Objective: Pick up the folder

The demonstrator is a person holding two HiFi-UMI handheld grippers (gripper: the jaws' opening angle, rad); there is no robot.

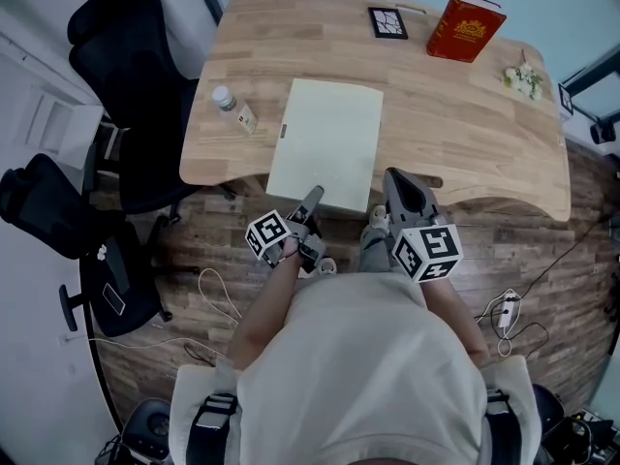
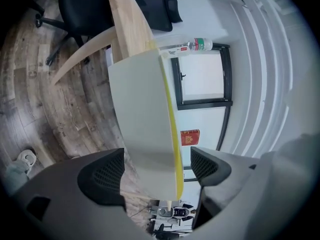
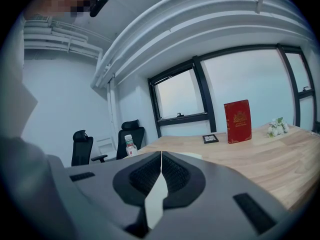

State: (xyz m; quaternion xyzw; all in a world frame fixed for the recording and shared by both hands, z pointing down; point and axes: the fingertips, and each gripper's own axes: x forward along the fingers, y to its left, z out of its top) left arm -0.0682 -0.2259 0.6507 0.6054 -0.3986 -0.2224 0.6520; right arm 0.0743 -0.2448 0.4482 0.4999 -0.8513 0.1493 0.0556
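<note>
A pale cream folder (image 1: 325, 143) lies flat on the wooden table (image 1: 465, 134), and its near end overhangs the front edge. My left gripper (image 1: 315, 197) is rolled on its side at that overhanging end. In the left gripper view the folder (image 2: 142, 109), with its yellow edge, stands between the wide-apart jaws of the left gripper (image 2: 157, 166), and neither pad presses on it. My right gripper (image 1: 392, 177) is over the table's front edge, just right of the folder. The right gripper (image 3: 161, 156) has its pads together with nothing between them.
A small bottle (image 1: 225, 98) stands left of the folder. A red book (image 1: 465, 27), a framed picture (image 1: 387, 22) and white flowers (image 1: 523, 78) sit along the far side. Black office chairs (image 1: 126, 56) stand to the left. Cables lie on the wood floor.
</note>
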